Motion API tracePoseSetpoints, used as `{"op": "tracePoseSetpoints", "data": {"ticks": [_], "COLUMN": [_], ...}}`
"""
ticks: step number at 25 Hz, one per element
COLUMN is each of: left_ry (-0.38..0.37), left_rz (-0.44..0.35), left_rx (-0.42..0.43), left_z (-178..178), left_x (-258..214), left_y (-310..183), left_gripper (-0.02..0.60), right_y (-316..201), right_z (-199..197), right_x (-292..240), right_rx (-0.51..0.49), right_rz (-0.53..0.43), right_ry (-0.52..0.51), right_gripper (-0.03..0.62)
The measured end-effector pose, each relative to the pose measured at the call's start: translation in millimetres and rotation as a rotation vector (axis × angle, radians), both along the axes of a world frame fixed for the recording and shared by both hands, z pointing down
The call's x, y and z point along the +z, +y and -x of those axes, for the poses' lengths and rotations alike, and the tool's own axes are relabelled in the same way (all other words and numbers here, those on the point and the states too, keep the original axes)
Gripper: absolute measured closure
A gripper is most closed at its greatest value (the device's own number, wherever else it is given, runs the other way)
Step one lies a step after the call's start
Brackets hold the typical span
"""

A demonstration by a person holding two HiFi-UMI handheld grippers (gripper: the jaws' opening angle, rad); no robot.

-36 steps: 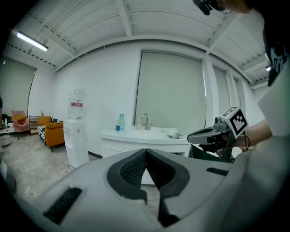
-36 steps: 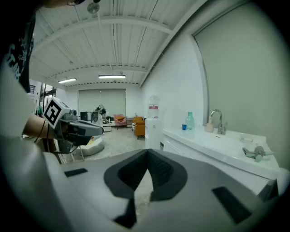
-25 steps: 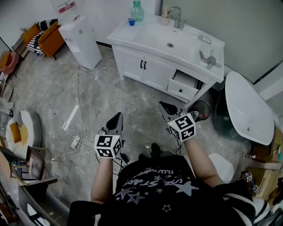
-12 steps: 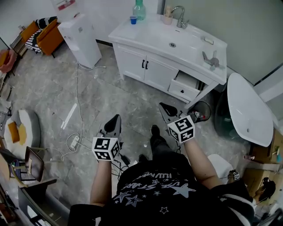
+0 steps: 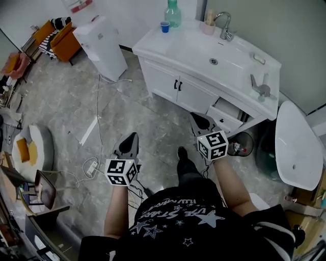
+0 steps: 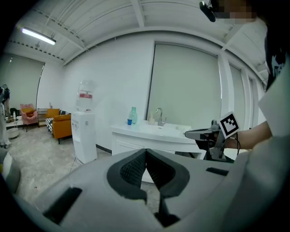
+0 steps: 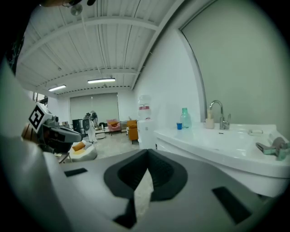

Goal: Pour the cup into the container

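Note:
A small blue cup (image 5: 164,26) stands at the back left of the white vanity top (image 5: 186,43), beside a green bottle (image 5: 173,12). A sink basin (image 5: 214,53) with a faucet (image 5: 224,26) lies further right. My left gripper (image 5: 134,135) hovers shut and empty over the floor, well short of the vanity. The right gripper (image 5: 194,115) is shut and empty too, just before the vanity's open drawer (image 5: 226,114). In the left gripper view, cup (image 6: 129,121) and bottle (image 6: 133,115) stand far beyond the shut jaws. The right gripper view shows cup (image 7: 179,126) and bottle (image 7: 184,118) ahead.
A white water dispenser (image 5: 104,43) stands left of the vanity. A round bin (image 5: 242,146) and a white oval fixture (image 5: 298,150) are at the right. Cables and a power strip (image 5: 87,166) lie on the floor at the left. A beige cup (image 5: 209,26) sits by the faucet.
The person has stepped toward the vanity, carrying both grippers forward. The vanity now sits lower and nearer in the head view. Both jaws stay shut.

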State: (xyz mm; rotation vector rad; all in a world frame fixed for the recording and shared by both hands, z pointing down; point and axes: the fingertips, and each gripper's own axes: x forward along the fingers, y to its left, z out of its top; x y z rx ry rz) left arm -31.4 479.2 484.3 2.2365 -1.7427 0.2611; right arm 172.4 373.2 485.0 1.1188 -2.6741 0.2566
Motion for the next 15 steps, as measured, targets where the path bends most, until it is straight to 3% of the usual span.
{"op": "tracePoseSetpoints", "data": {"ticks": [4,7,15], "left_ry": [-0.004,-0.008,-0.024], "left_rz": [-0.005,-0.014,-0.017], "left_rx": [-0.019,-0.029,-0.047], "left_z": [-4,-8,-16], "left_x": [-7,-13,-19], "left_y": [-52,-89,-167], "left_gripper": [0.571,0.571,0.571], "right_y": [-58,-96,-174], "right_z": [1,1,-4], "right_x": [-6,-11,-11], "right_rx": [-0.016,-0.032,-0.068], "right_rz": [-0.009,0.0,0.034], "right_ry": [0.006,-0.01,-0.032], "right_gripper": [0.586,0.513,0.435]}}
